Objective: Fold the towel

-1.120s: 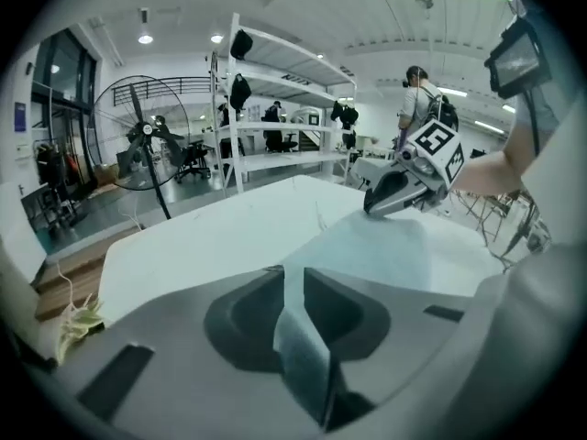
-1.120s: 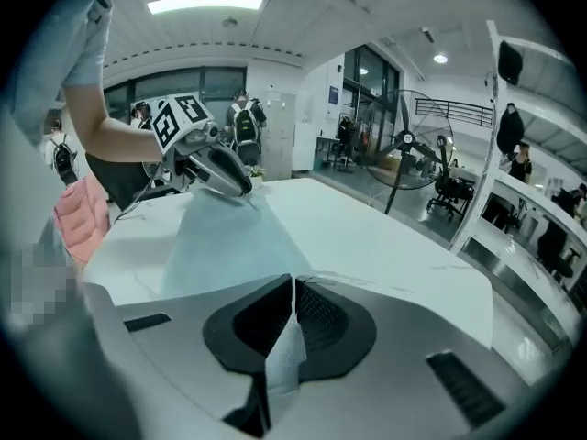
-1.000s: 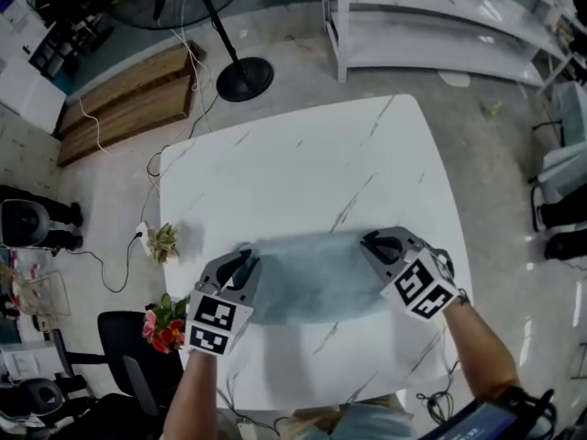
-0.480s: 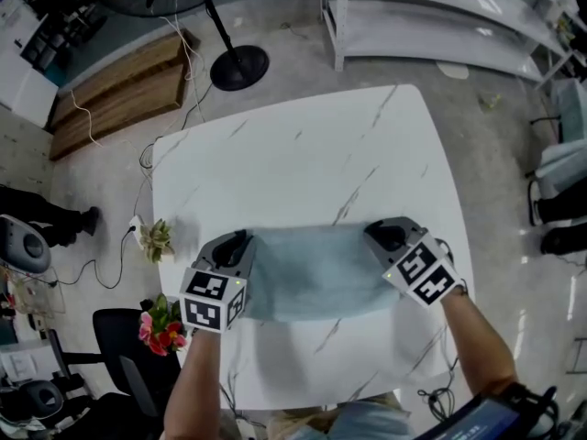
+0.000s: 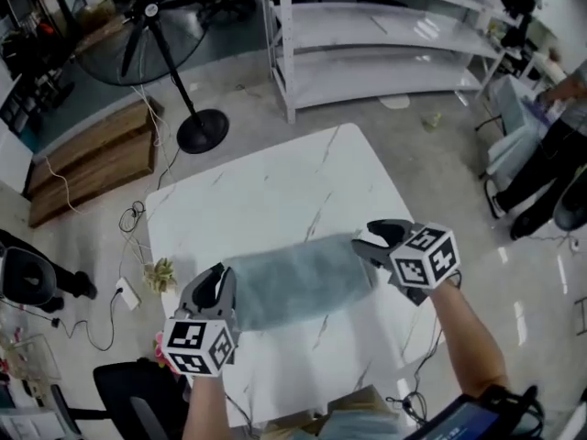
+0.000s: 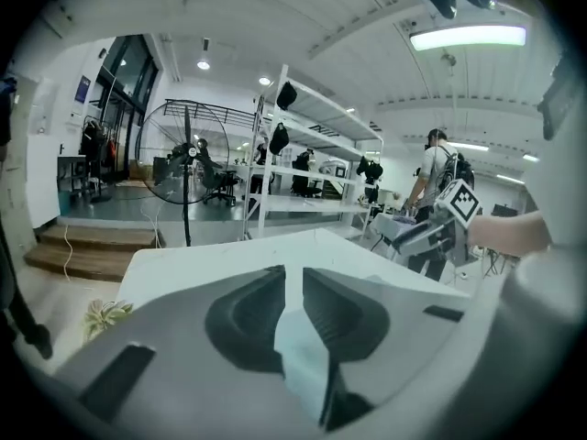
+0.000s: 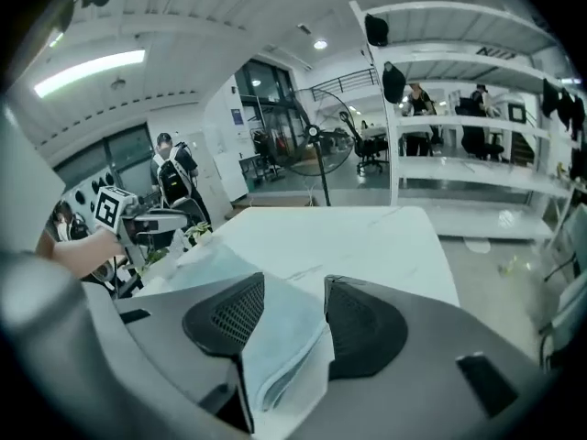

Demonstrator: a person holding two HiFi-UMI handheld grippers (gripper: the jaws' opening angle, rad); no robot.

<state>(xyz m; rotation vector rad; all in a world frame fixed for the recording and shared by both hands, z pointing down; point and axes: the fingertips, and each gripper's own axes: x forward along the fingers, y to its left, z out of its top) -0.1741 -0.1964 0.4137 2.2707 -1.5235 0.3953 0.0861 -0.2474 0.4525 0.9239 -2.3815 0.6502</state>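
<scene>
A pale blue-grey towel, folded into a long strip, stretches across the near part of the white marble table between my two grippers. My left gripper holds its left end. In the left gripper view the narrow jaws are shut on a fold of the towel. My right gripper is at the towel's right end. Its jaws have just been opening and stand wide, and the layered towel edge lies loosely between them.
Beyond the table's far left corner stands a floor fan, with white shelving behind the table. A small plant and cables lie on the floor at the left. A person stands at the right, and a black chair is near left.
Both grippers have risen and rolled, with the towel still strung between them. The right gripper's jaws have spread apart. The head view has swung to show more of the room.
</scene>
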